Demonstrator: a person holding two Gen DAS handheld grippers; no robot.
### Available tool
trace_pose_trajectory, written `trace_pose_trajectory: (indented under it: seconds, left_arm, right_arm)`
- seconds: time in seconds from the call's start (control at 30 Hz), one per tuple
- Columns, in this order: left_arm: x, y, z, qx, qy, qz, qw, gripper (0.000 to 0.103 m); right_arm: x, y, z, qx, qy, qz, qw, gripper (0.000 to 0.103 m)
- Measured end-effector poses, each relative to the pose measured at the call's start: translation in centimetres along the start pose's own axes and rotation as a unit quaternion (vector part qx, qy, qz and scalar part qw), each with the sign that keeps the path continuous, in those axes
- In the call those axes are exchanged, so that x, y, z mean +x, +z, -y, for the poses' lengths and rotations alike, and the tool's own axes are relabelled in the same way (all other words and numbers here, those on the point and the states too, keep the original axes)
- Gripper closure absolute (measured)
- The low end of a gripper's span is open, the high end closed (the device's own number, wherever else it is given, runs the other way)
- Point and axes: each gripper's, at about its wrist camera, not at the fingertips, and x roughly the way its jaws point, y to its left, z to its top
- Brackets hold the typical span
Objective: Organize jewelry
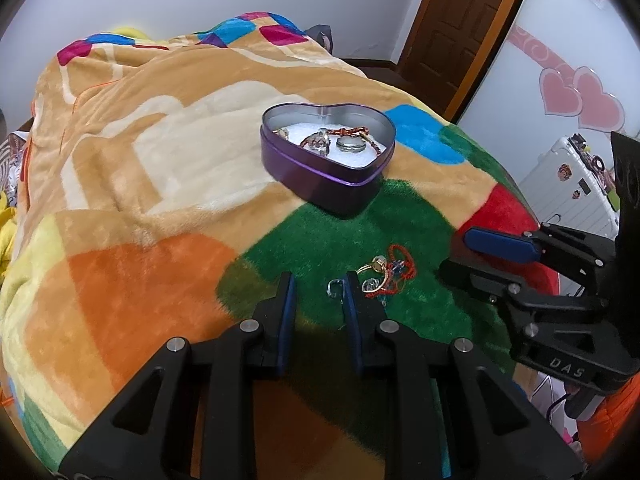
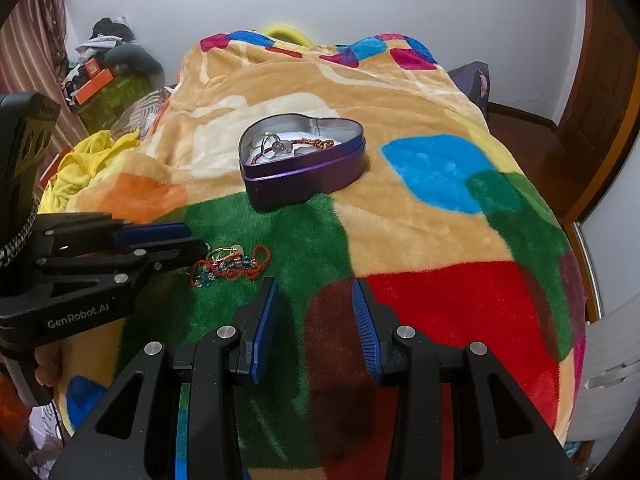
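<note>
A purple heart-shaped tin (image 1: 320, 176) (image 2: 304, 184) stands open on the blanket, with bracelets, a ring and a round piece on a white lining inside. A small pile of jewelry (image 1: 384, 276) (image 2: 232, 266), with a gold ring, red cord and blue beads, lies on the green patch in front of the tin. My left gripper (image 1: 318, 286) is open, just left of the pile; a small metal hook (image 1: 334, 286) lies at its right finger. My right gripper (image 2: 314, 292) is open and empty, to the right of the pile.
A plush multicoloured blanket (image 2: 420, 216) covers the bed. The bed edge drops off at the right, toward a wooden door (image 1: 460, 20) and a white suitcase (image 1: 568, 184). Clothes and boxes (image 2: 100, 76) are piled at the far left.
</note>
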Motion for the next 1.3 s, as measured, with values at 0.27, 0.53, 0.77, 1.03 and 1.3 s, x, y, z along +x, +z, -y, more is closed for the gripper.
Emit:
trace_pose_trajectory:
  seconds: [0.27, 0.53, 0.77, 1.03, 1.3]
  left_arm:
    - [0.3, -0.1, 0.4, 0.007, -0.007, -0.001, 1.0000, 0.100]
    - [-1.0, -0.3, -0.9, -0.024, -0.012, 0.016, 0.9995, 0.101]
    - [-2.1, -0.8, -2.0, -0.040, -0.003, 0.028, 0.9988, 0.101]
    - [-3.2, -1.0, -2.0, -0.038, 0.008, 0.037, 0.9985, 0.101]
    - [-5.0, -0.5, -1.4, -0.036, 0.004, 0.060, 0.9976, 0.101]
  right_arm:
    - [0.5, 0.5, -0.5, 0.003, 0.019, 0.003, 1.000, 0.068]
    - [2.1, 1.2, -1.9, -0.012, 0.047, -0.005, 0.999, 0.068]
    - [2.4, 0.8, -3.2, -0.049, 0.056, -0.007, 0.997, 0.077]
    - [2.0, 0.7, -4.2, -0.068, 0.069, 0.009, 0.995, 0.097]
    - [-0.1, 1.8, -3.7, -0.050, 0.065, 0.042, 0.996, 0.097]
